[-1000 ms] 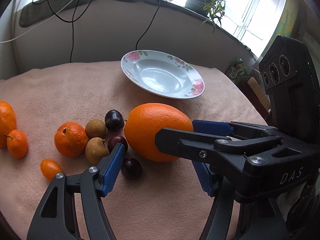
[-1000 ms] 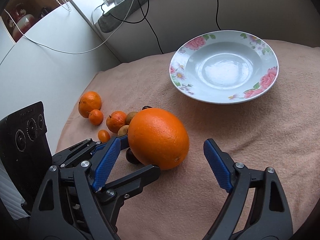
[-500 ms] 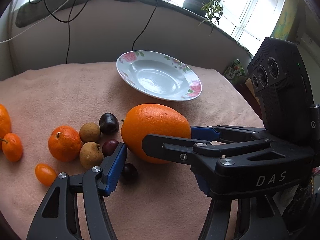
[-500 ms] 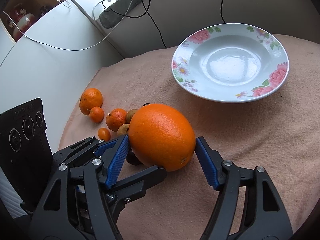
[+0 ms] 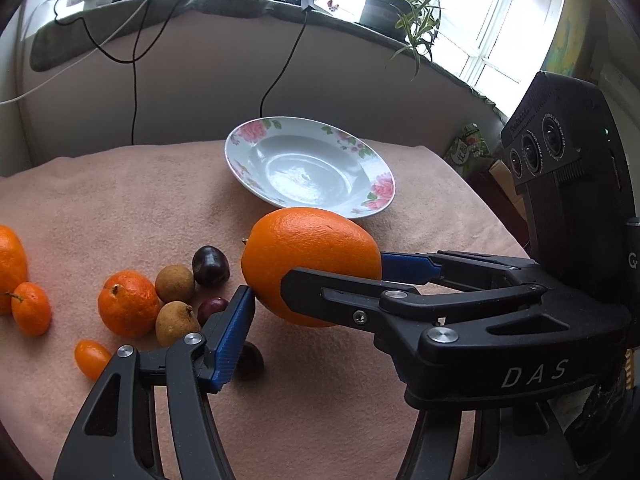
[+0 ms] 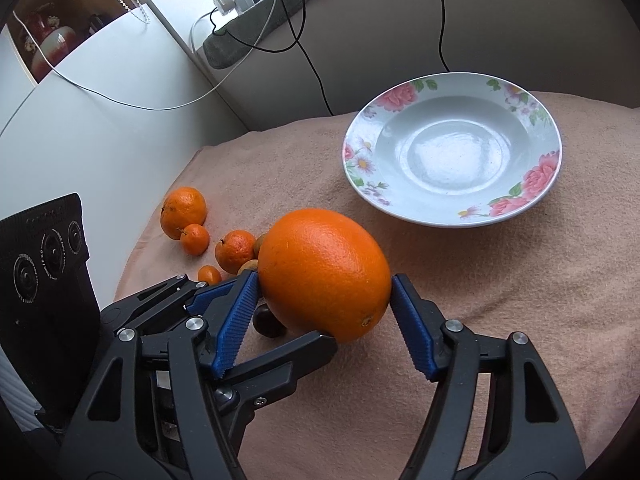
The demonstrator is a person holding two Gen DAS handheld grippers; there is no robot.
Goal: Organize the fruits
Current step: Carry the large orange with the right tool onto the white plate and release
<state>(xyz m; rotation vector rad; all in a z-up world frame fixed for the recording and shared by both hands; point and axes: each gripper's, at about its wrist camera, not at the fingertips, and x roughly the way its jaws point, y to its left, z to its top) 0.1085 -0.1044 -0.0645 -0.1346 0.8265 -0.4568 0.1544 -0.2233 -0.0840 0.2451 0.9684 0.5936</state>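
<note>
A big orange [image 5: 308,248] [image 6: 320,264] sits on the peach cloth in front of the flowered plate [image 5: 382,192] [image 6: 536,176]. My right gripper [image 6: 324,280] [image 5: 336,270] is shut on it, one blue pad pressing each side. From the left, my left gripper [image 5: 320,292] [image 6: 280,312] also clamps the orange low down. Its blue pad tip touches the fruit's lower left. Its other finger is hidden in the left wrist view, but lies against the orange's near underside in the right wrist view. Whether the orange is off the cloth I cannot tell.
Left of the orange lie mandarins [image 5: 128,304], longans [image 5: 175,283], a kumquat [image 5: 92,358] and dark cherries [image 5: 211,266], one cherry [image 5: 250,364] beside the left pad. Cables hang down the wall behind. A potted plant [image 5: 396,4] stands on the sill. The cloth's edge drops away at the right.
The right gripper's jaws have closed from wide apart onto the orange. The left gripper's pad has come in against the orange's lower left. Neither hand has shifted.
</note>
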